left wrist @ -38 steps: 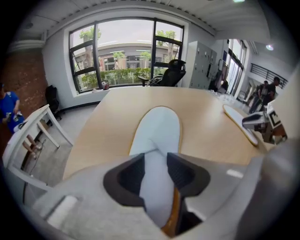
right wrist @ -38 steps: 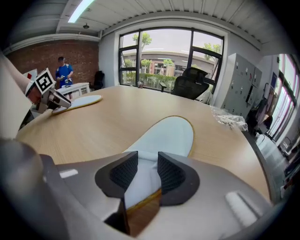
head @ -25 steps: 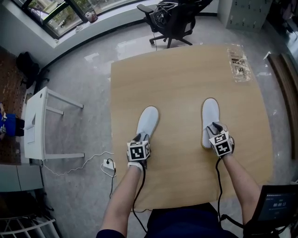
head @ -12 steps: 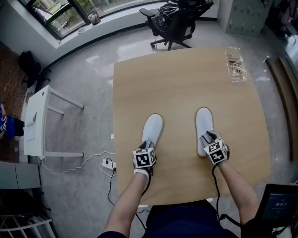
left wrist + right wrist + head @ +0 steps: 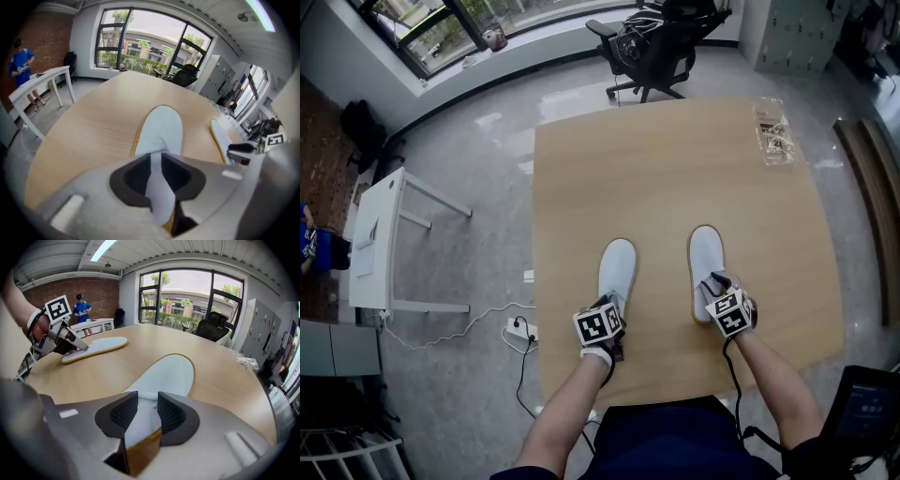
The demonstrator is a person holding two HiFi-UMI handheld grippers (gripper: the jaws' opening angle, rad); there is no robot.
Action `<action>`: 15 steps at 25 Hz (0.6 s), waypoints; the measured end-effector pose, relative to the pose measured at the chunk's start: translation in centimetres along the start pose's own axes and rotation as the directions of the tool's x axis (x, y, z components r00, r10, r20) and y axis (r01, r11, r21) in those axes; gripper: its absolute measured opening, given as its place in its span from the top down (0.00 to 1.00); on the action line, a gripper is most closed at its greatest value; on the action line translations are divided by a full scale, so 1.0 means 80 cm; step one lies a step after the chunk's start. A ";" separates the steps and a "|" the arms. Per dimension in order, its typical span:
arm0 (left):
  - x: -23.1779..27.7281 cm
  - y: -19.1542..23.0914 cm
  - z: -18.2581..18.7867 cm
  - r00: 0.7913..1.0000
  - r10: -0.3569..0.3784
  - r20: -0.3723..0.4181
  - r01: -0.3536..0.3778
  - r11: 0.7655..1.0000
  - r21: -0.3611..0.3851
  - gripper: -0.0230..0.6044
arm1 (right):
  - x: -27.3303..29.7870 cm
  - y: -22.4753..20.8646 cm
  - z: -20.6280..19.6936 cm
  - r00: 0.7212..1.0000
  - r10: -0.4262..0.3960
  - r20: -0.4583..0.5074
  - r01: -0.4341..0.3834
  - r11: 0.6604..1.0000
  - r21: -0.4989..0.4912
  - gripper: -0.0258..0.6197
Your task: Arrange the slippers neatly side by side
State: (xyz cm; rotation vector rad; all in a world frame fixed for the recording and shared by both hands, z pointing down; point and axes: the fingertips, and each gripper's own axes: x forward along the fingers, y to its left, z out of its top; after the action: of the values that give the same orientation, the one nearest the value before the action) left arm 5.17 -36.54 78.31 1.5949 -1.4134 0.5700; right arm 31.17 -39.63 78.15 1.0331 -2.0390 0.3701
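Two white slippers with yellow soles lie toes-away on the wooden table [image 5: 675, 169]. The left slipper [image 5: 616, 267] [image 5: 161, 129] has its heel between the jaws of my left gripper [image 5: 602, 323] [image 5: 156, 176], which are closing and press on it. The right slipper [image 5: 706, 262] [image 5: 171, 373] sits a short gap to the right, roughly parallel. My right gripper [image 5: 727, 305] [image 5: 147, 416] is shut on its heel. The right gripper view also shows the left slipper [image 5: 101, 345] and the left gripper [image 5: 70, 341].
A clear plastic bag [image 5: 773, 131] lies at the table's far right corner. A black office chair [image 5: 661, 42] stands beyond the far edge. A white desk [image 5: 380, 244] and a power strip [image 5: 520, 328] are on the floor to the left.
Both grippers have drawn the slippers toward the near edge and closer together. The left slipper has turned from slanted to nearly straight.
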 end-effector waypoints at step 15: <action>0.003 -0.006 -0.002 0.992 -0.009 -0.127 0.099 0.683 0.724 0.62 | -0.013 0.042 -0.011 1.000 0.024 -0.011 -0.024 0.999 -0.021 0.75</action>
State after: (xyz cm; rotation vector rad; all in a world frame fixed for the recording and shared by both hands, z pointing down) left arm 5.74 -36.55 78.47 2.1677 -1.0858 1.2926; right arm 29.37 -36.47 78.23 0.9928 -2.0433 0.3648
